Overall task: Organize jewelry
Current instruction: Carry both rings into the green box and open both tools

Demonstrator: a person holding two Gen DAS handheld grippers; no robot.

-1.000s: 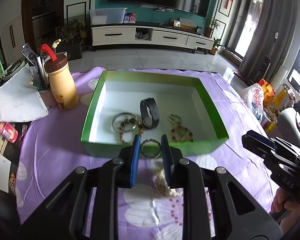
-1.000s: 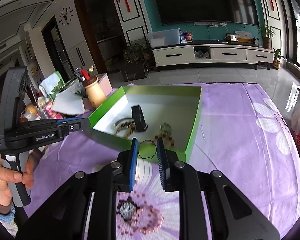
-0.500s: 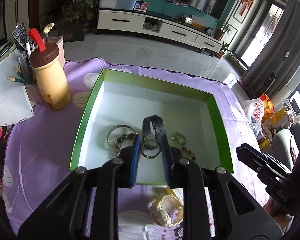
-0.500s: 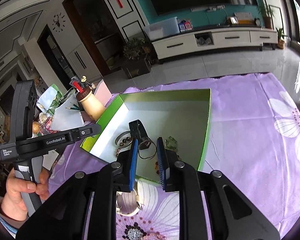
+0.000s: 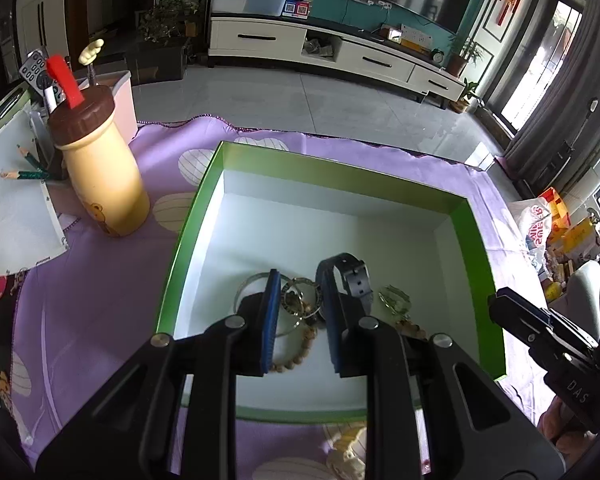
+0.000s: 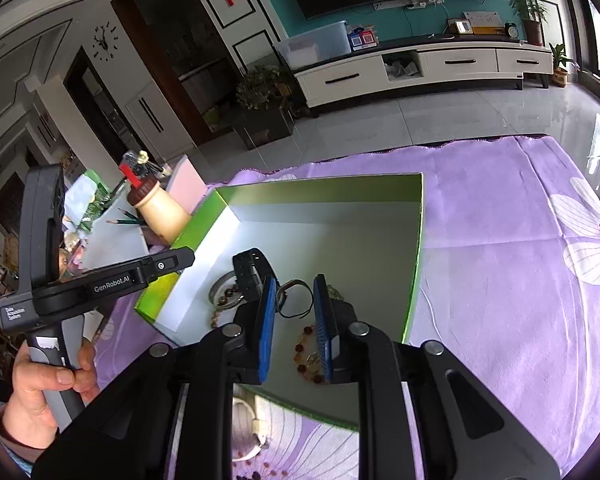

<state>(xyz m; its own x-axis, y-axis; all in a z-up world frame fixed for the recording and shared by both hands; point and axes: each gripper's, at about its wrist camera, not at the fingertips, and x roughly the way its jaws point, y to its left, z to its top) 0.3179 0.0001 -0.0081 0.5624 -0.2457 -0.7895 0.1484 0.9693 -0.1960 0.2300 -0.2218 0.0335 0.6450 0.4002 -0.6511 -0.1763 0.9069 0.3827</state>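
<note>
Green box (image 5: 188, 248) holds one black watch (image 5: 350, 276); both grippers' jaws grip one bracelet each.

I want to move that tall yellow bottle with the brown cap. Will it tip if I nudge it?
The yellow bottle is tall and narrow, so a push near its brown cap would probably tip it. It stands on soft purple cloth, likely dragging rather than sliding. Once over, its round body may roll.

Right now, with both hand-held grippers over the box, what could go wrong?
1. The left hand-held gripper holds a ring over the bead bracelet and bangle; released here, it may tangle with them.
2. The right hand-held gripper, holding a thin loop, is close by over the same box; the two could bump.
</note>
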